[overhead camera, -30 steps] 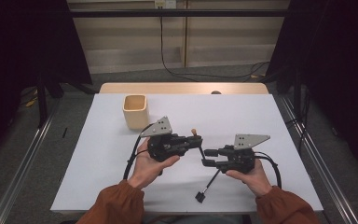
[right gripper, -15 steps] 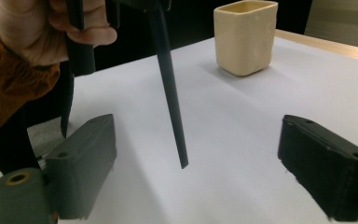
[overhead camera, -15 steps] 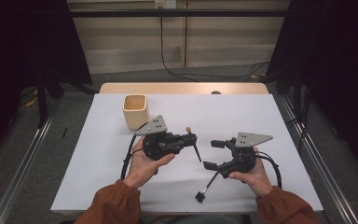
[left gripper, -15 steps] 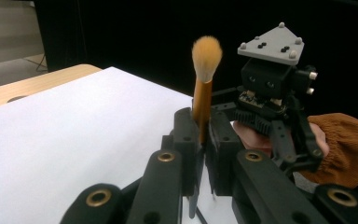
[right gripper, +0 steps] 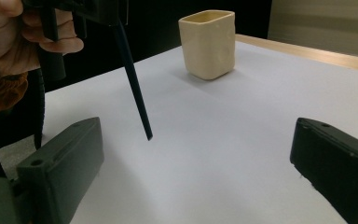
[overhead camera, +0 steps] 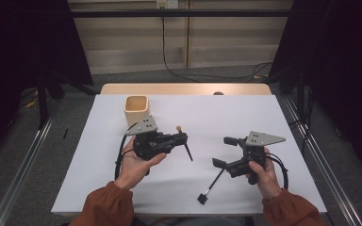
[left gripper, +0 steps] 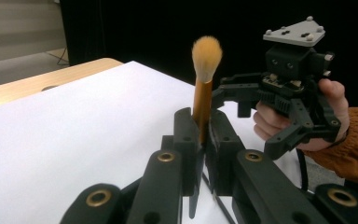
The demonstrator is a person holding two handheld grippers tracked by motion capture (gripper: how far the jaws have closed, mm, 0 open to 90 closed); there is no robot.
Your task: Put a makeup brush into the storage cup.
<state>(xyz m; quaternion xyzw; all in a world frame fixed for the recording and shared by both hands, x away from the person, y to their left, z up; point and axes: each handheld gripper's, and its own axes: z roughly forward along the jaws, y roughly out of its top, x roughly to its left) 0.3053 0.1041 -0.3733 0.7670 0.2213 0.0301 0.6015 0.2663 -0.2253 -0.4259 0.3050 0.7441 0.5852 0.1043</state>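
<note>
Above the white counter (overhead camera: pixel 283 117), the left gripper (overhead camera: pixel 181 140) has its fingers clamped on a makeup brush (left gripper: pixel 204 88), bristles up, its dark handle tip in the air. The right gripper (overhead camera: pixel 225 151) has just been opening and holds nothing. Held near the bristle end, the brush could pivot and miss the beige cup (overhead camera: pixel 136 109). A second brush (overhead camera: pixel 210 187) lies near the front edge. Dark curtains stand on both sides.
</note>
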